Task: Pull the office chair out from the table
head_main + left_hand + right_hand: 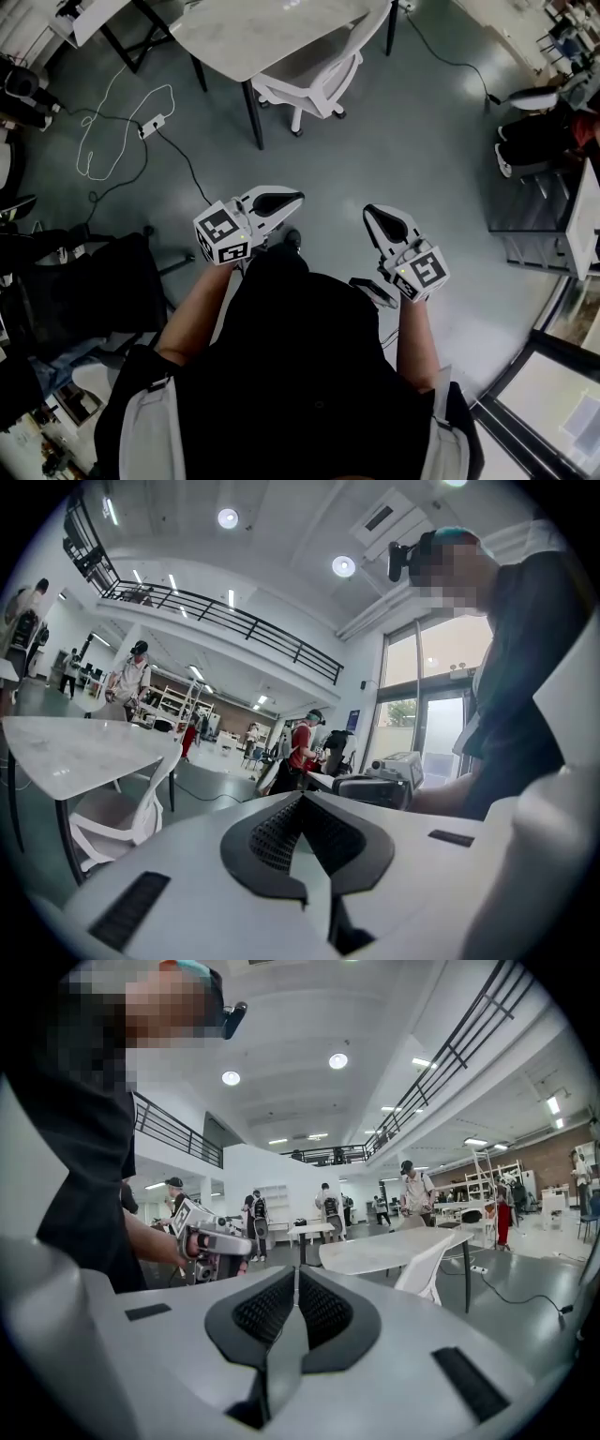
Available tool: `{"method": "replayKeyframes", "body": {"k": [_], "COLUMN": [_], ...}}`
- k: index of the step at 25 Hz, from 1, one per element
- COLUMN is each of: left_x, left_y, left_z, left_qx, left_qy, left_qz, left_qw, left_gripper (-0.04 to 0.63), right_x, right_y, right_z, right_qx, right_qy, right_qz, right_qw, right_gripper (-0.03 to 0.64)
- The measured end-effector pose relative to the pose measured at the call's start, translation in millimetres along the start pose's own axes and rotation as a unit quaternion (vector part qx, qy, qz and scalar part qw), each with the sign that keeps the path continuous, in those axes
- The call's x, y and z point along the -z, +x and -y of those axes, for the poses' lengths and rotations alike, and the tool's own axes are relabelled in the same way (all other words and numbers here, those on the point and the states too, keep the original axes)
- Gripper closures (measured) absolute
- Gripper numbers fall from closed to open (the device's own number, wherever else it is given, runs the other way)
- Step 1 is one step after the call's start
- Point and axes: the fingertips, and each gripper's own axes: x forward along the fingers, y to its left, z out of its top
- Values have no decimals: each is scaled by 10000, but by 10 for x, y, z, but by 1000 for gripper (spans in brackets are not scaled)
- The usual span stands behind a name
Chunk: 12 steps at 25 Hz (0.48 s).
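Head view overhead, gripper views toward table [253, 37]

Bright ceiling lights (fisheye edges), floor glare

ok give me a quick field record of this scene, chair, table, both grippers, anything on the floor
office chair: white, tucked against the table, seat partly under the top
table: pale top, dark legs
left gripper: fingers together, nothing between them
right gripper: fingers together, nothing between them
grippers to chair: both apart from it, bare floor between
power strip: on the floor, left of the table
task state: chair not yet touched
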Motion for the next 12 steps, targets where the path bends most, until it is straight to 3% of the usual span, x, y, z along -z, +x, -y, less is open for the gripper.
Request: {"method": "replayKeyframes", "body": {"k": [6, 12], "left_x": [-275, -140], "left_y": [93, 191], "left_z": [-605, -878], "left_qx": [175, 519], "left_qy": [-32, -156], "left_qz": [141, -19], "left_qw": [9997, 9985], "left_gripper": [583, 583], "right_x": [-240, -211], "right_y": [498, 836], "right_z": [351, 455], "right_qx": [125, 218], "right_qy": [-96, -58], "right_qz": [-94, -179], "right_qw": [9998, 9996], "right_gripper": [591, 591]}}
